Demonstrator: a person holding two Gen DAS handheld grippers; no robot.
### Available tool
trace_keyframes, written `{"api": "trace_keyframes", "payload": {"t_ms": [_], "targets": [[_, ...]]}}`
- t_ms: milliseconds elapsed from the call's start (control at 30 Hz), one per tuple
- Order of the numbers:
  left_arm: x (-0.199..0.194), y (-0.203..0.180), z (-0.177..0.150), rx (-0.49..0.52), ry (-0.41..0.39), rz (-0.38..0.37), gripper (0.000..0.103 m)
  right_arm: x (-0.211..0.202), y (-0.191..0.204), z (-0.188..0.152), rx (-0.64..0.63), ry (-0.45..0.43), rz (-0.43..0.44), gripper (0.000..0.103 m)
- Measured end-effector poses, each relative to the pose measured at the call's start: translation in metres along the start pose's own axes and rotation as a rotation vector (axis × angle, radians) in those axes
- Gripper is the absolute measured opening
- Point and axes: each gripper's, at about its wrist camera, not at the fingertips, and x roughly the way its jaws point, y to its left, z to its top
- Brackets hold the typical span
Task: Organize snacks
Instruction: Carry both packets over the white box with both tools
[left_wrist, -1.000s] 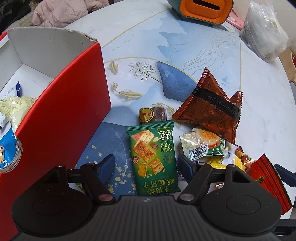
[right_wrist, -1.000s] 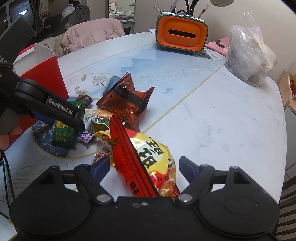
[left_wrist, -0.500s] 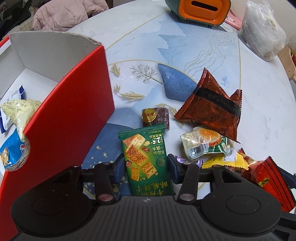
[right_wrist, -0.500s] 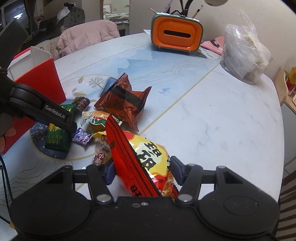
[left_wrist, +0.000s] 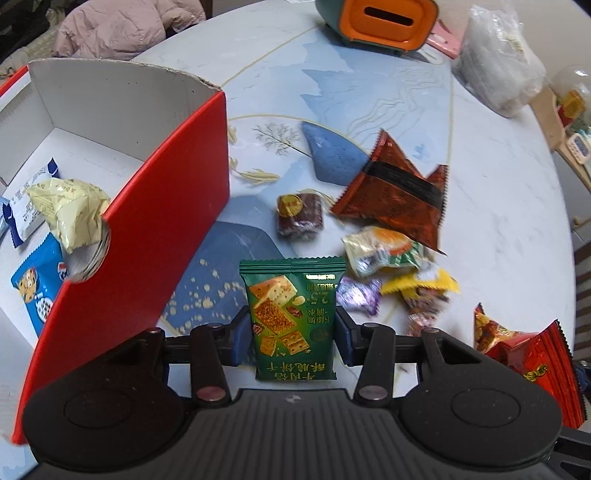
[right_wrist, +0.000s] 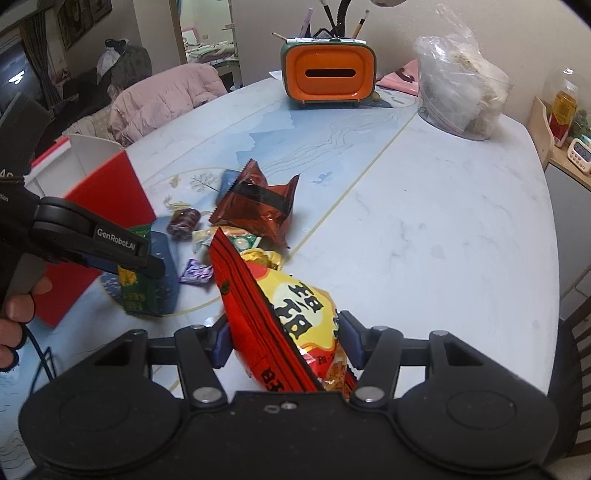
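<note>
Round marble-print desk (right_wrist: 443, 236), dining room behind; snacks heaped near its middle, red box (left_wrist: 155, 236) just left of the heap. Left hand-held gripper (left_wrist: 291, 334) was clamped on the green cracker pack (left_wrist: 291, 314); right hand-held gripper (right_wrist: 286, 339) pinched the red-yellow chip bag (right_wrist: 291, 314) across its puffed body. Risks, as judged: the chip bag could slide or squash, being air-filled and glossy; the cracker pack could catch the box's tall wall on the way in. Room: open desk to the right and far side; box wall close on the left; the two hand-held grippers near each other.
</note>
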Motion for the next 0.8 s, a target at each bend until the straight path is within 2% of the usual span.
{"api": "trace_keyframes", "payload": {"t_ms": [467, 800], "targets": [[-0.058, 0.016, -0.023, 0.061, 0.02, -0.125, 0.045, -0.063, 0.024, -0.015, 0.079, -0.047, 0.013, 0.057], [-0.105, 0.044, -0.025, 0.115, 0.021, -0.161, 0.045, -0.087, 0.067, -0.006, 0.08, -0.072, 0.028, 0.057]]}}
